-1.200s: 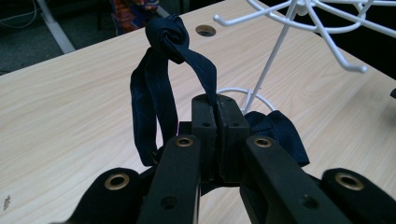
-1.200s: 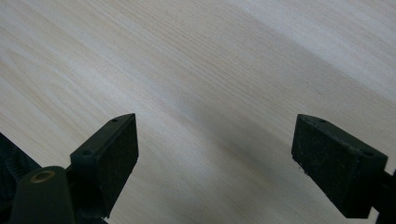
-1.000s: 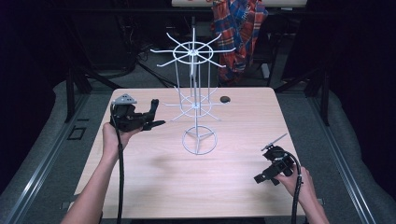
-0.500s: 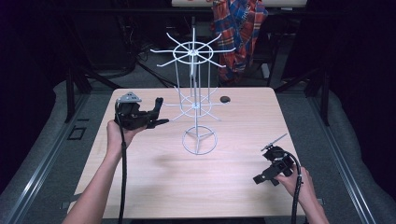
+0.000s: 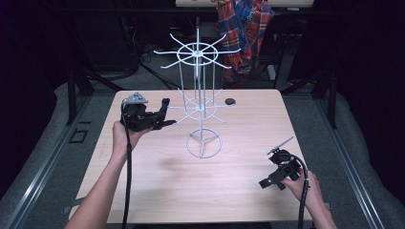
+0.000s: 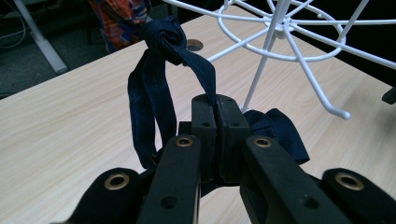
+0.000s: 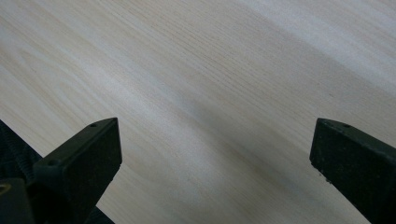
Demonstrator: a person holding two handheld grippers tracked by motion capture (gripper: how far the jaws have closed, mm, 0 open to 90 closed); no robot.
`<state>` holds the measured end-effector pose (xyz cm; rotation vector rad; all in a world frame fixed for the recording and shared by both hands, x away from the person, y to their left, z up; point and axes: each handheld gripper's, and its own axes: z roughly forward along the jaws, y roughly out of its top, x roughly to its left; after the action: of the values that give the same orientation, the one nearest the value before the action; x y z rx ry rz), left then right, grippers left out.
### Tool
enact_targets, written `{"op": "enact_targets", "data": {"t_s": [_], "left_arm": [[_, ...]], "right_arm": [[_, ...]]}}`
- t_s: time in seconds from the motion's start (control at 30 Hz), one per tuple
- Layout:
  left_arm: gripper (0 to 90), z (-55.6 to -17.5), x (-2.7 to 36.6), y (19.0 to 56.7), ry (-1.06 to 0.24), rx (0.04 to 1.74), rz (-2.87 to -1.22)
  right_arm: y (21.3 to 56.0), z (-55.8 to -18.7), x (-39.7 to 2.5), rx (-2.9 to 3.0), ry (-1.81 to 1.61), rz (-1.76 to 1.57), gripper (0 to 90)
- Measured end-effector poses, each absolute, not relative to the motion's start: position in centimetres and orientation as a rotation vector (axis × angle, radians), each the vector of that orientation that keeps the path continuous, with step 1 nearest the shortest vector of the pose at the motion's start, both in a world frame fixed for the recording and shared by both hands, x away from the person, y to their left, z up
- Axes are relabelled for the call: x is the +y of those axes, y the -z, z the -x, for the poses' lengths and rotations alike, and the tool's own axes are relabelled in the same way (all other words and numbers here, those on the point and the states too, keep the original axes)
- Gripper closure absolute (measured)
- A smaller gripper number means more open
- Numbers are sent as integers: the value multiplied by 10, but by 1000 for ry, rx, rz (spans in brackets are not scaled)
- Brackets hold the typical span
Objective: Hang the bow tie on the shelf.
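The left gripper (image 5: 160,114) was held above the table (image 5: 157,191) near its left edge, toward the far left corner, its jaws pressed together on a dark blue knotted cloth strip (image 6: 161,60). In the left gripper view the strip looped up from the jaws into a knot, and its other end hung just behind them. The white wire rack (image 5: 203,109) stood just beside that gripper, on a ring base at the middle of the table, with 2 tiers of radiating hooks. The right gripper (image 5: 279,167) sat low near the right edge, toward the near right corner, jaws spread wide over bare wood. A small dark hole (image 5: 230,101) lay near the far edge.
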<state>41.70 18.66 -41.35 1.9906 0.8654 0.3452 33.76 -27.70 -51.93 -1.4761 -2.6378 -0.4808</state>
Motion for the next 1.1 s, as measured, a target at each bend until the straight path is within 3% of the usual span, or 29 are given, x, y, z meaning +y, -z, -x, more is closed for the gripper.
{"op": "enact_targets", "data": {"t_s": [1.1], "left_arm": [[876,-424,165,421,-314,807,-2042]], "right_arm": [[519,-338,-279,-2645,469,1478,23]]}}
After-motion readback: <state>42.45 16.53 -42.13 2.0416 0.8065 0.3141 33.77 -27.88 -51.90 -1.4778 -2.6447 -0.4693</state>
